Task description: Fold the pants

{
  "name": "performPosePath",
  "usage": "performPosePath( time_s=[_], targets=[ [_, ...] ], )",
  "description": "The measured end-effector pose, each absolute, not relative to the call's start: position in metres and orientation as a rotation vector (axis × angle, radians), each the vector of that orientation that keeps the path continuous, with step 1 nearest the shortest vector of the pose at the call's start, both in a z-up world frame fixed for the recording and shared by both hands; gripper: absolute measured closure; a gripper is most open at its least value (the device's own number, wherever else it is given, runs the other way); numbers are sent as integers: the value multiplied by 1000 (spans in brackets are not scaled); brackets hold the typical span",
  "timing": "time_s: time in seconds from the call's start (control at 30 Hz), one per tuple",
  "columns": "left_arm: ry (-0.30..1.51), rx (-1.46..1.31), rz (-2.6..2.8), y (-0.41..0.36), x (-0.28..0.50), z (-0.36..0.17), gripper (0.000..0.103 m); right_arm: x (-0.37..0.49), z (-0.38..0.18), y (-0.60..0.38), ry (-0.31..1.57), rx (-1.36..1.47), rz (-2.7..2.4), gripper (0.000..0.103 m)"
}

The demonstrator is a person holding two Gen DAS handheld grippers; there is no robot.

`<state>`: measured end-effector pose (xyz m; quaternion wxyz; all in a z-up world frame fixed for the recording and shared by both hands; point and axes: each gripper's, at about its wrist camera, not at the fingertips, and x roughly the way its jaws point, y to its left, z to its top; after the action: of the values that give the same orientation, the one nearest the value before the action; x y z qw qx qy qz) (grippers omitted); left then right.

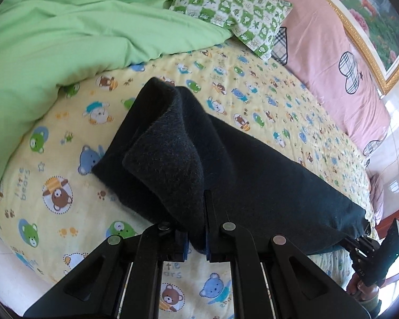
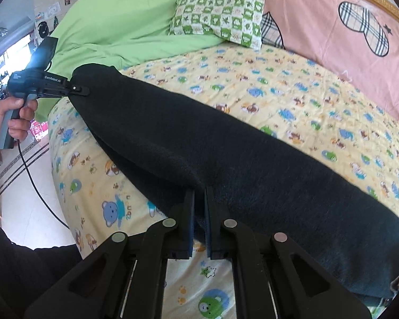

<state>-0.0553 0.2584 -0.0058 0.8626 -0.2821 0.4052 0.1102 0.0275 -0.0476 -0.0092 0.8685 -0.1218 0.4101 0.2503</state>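
The dark navy fleece pants (image 1: 226, 159) are stretched in a long band over the yellow bear-print bed sheet (image 1: 66, 186). My left gripper (image 1: 198, 228) is shut on one end of the pants, where the cloth bunches up in a fold. My right gripper (image 2: 199, 220) is shut on the other end of the pants (image 2: 226, 146). In the right wrist view the left gripper (image 2: 79, 90) shows at the far end of the band, pinching the cloth. In the left wrist view the right gripper (image 1: 364, 232) shows at the far right end.
A green duvet (image 1: 66, 26) lies heaped at the back left of the bed. A green checked pillow (image 1: 231, 8) and a pink pillow (image 1: 332, 53) with plaid hearts lie along the headboard. The bed's edge and white floor (image 2: 21, 199) are at the left.
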Motion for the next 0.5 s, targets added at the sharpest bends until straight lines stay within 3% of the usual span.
performPosePath(
  time_s=[0.1,0.33,0.5],
  targets=[
    [832,-598,250,262,-60,-8,91,29,-15,-48,885,-251,523,96],
    [762,-511,250,261,-54,5,91,28,-16,-44,883,-236,517,96],
    [800,-510,316,270,-51,-6,78,29,-17,-45,907,-197,511,92]
  ],
)
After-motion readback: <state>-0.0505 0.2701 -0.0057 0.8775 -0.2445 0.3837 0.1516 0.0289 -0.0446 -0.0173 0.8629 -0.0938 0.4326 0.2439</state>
